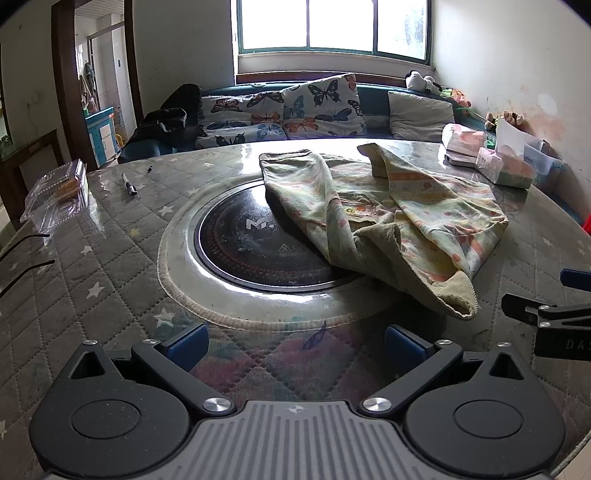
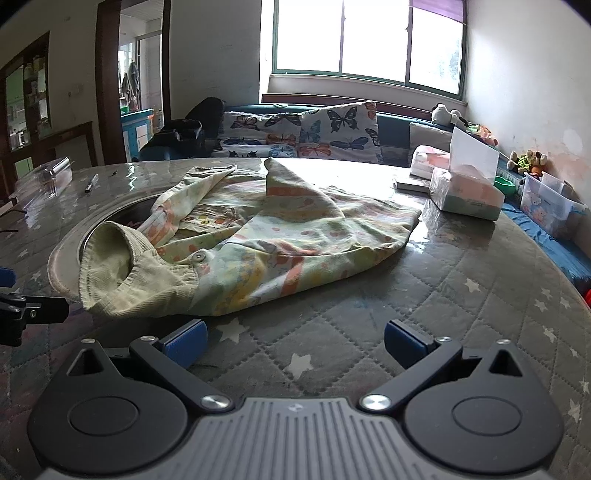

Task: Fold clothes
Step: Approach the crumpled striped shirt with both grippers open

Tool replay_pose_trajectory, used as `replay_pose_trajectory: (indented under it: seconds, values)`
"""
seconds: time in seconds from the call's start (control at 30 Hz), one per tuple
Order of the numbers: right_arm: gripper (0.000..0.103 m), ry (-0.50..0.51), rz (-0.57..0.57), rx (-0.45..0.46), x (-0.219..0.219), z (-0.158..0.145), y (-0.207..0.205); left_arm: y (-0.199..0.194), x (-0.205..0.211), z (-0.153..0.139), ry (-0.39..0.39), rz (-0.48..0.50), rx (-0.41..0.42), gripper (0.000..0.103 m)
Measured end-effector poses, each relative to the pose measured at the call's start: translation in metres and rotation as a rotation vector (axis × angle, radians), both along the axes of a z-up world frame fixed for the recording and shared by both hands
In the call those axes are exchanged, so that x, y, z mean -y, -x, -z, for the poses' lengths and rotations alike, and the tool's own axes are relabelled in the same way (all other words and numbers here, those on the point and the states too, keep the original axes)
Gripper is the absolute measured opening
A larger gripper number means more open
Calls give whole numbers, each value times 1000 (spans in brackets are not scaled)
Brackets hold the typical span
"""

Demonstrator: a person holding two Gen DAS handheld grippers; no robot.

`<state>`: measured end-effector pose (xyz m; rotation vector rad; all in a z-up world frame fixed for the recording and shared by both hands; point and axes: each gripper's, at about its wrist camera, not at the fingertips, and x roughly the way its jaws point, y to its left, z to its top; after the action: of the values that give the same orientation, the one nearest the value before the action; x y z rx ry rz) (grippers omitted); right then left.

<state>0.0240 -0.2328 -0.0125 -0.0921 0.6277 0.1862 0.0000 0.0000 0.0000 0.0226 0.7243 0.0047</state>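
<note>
- Left gripper [image 1: 293, 347]: fingers [image 1: 186, 345] wide apart, nothing between them, hovering low over the near edge of the desk [image 1: 92, 266].
- Right gripper [image 2: 293, 341]: fingers [image 2: 400, 339] also wide apart, nothing held, low over the near desk.
- Each gripper shows at the edge of the other's view: right one at the right edge of the left view, left one at the left edge of the right view. They sit side by side, apart.
- Shirt [image 1: 388, 218] [image 2: 280, 236]: pale green with orange/yellow print, lying crumpled on the desk, not folded flat.
- In the left view the shirt is right of centre, partly over the black round hob [image 1: 251, 251] set into the desk; its ribbed cuff [image 1: 460, 295] points toward the near right.
- In the right view the ribbed collar opening [image 2: 118, 269] is nearest, just beyond the left finger; a button [image 2: 199, 256] shows beside it.
- Neither gripper touches the shirt.
- Desk is covered by a quilted grey star-print cloth under a clear sheet.
- Far right on the desk: tissue packs [image 1: 506, 168] [image 2: 465, 195], apart from the shirt.
- Far left: a pen [image 1: 129, 183] and a clear plastic box [image 1: 59, 188].
- Behind the desk: a sofa with butterfly cushions [image 1: 321, 107], under a window [image 1: 332, 26].
</note>
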Motion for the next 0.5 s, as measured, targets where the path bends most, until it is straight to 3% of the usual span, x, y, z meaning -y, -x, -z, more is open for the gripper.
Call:
replay_pose_trajectory:
  seconds: [0.5]
  values:
    - [103, -13, -13, -5, -2, -1, 6, 5, 3, 0, -12, 7, -9, 103]
